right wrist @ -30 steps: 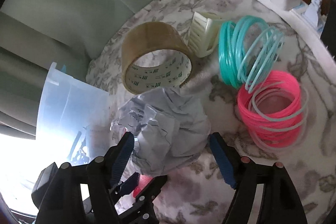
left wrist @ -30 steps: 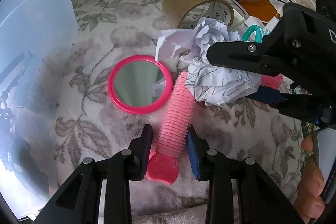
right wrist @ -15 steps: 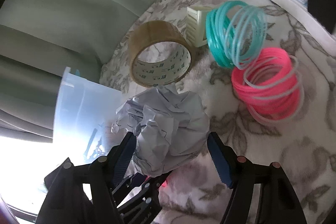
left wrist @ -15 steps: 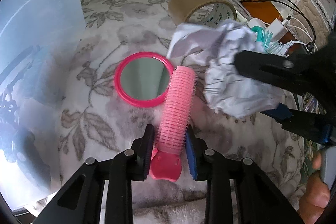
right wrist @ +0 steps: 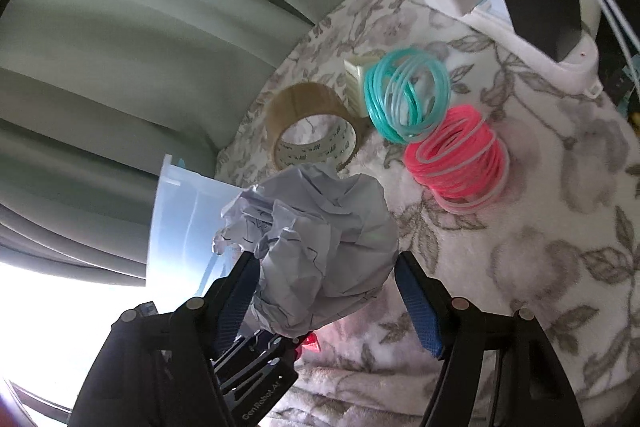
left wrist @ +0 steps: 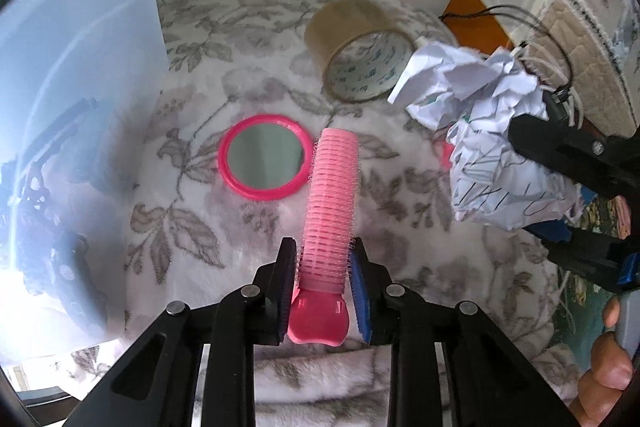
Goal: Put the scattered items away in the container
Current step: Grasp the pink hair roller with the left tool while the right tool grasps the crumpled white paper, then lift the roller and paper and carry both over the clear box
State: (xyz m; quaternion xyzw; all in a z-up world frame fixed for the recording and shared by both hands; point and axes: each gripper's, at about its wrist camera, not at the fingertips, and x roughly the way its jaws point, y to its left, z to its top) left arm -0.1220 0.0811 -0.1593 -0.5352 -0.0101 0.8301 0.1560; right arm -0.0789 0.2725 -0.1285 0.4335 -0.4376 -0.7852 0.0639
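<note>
My left gripper (left wrist: pixel 323 267) is shut on a pink hair roller (left wrist: pixel 332 199) and holds it above the floral blanket. My right gripper (right wrist: pixel 326 279) is shut on a crumpled paper ball (right wrist: pixel 320 251), lifted off the blanket; the ball also shows at the right of the left wrist view (left wrist: pixel 492 139). The translucent plastic container (left wrist: pixel 68 115) stands at the left, with dark items inside; it also shows in the right wrist view (right wrist: pixel 188 227). A pink round mirror (left wrist: pixel 264 157) lies on the blanket between the container and the roller.
A brown tape roll (right wrist: pixel 312 131), a cream comb-like item (right wrist: pixel 358 83), teal rings (right wrist: pixel 408 95) and pink rings (right wrist: pixel 456 155) lie on the blanket. A power strip with chargers (right wrist: pixel 520 7) and cables sits at the far right. Green curtains hang behind.
Both grippers have risen from the blanket, carrying the roller and the paper ball. The container looms larger at the left.
</note>
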